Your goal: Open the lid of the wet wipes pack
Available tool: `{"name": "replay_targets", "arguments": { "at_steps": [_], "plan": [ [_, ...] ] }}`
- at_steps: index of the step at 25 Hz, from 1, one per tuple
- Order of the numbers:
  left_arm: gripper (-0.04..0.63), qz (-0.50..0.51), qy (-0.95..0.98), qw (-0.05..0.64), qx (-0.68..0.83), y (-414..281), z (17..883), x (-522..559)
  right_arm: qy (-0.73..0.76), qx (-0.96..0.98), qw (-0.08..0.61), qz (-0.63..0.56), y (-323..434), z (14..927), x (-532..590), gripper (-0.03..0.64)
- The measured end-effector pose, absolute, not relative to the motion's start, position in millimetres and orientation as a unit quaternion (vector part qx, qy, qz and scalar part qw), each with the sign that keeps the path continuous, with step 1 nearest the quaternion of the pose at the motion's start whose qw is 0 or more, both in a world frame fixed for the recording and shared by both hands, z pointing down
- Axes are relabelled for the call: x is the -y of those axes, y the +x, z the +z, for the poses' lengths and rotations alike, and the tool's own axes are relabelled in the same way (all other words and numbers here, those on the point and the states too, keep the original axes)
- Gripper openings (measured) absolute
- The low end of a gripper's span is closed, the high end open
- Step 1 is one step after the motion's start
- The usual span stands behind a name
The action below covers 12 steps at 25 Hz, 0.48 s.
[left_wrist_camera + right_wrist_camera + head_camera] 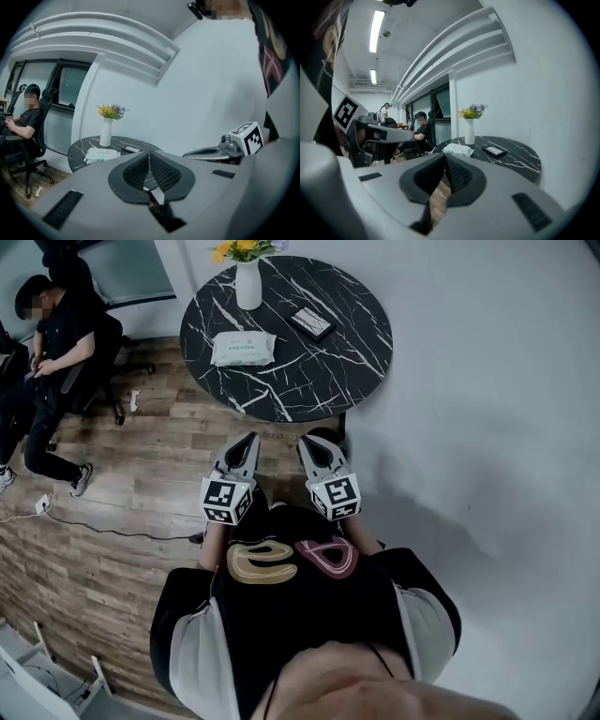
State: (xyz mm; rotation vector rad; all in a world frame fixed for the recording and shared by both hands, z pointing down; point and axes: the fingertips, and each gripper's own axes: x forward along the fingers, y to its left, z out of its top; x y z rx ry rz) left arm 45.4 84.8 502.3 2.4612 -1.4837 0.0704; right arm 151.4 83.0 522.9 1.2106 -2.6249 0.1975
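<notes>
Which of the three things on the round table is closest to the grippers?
The white wet wipes pack; the dark flat object and the flower vase sit farther back.

No print is legible, even on the wet wipes pack (pixel 243 348).

On the table (pixel 309 381): wipes pack (pixel 243 349), vase (pixel 248 285) behind (flat box (pixel 312 322) right).
</notes>
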Motion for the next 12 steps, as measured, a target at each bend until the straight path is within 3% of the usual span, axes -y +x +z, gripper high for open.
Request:
{"name": "replay_targets", "arguments": {
  "at_steps": [12],
  "plan": [
    [0.021, 0.037, 0.856, 0.133, 0.498, -8, 509, -7, 0.410, 0.897, 0.145, 0.078, 91, 533, -17, 0.015]
  ]
}}
